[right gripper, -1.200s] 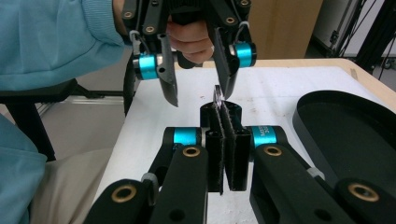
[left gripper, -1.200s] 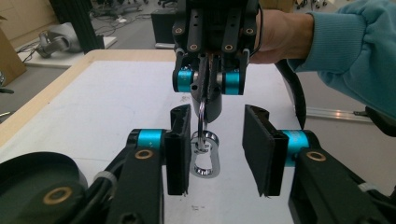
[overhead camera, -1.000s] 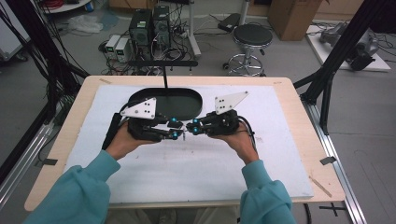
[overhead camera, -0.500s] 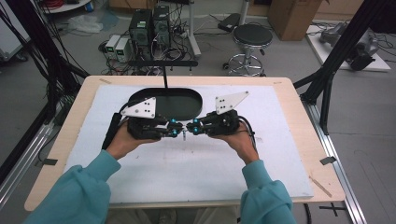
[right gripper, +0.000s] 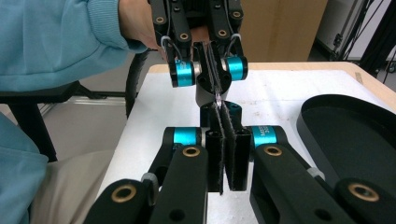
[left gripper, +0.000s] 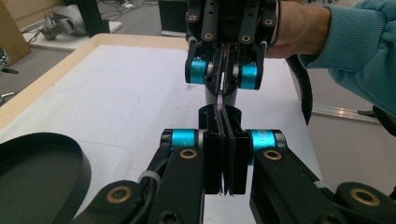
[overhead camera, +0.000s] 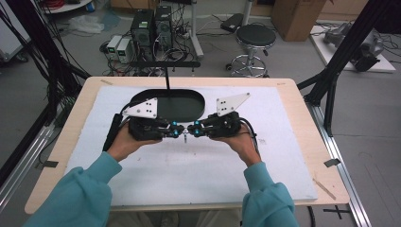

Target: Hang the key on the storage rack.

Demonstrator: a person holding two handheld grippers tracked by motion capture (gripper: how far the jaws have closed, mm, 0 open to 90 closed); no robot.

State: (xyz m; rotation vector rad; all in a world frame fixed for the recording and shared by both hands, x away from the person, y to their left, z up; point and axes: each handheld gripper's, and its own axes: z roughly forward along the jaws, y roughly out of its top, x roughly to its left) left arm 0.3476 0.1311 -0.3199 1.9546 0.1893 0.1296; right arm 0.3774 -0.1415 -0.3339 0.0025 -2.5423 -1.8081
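While both hands hover mid-table in the high view, left gripper [overhead camera: 177, 132] and right gripper [overhead camera: 193, 133] meet tip to tip near the black tray [overhead camera: 189, 109]. Left gripper view: its jaws just closed, pinching a thin clear strip [left gripper: 220, 95]. Right gripper view: jaws clamped on the strip's other end.

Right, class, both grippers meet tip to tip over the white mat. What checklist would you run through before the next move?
1. Left gripper shut on thin strip: ok; its jaws have just been closing on it.
2. Right gripper shut on the same strip: ok.
3. Grippers lined up tip to tip: ok.
4. Black tray apart from both sets of jaws: ok.
5. What the strip is made of: cannot tell.
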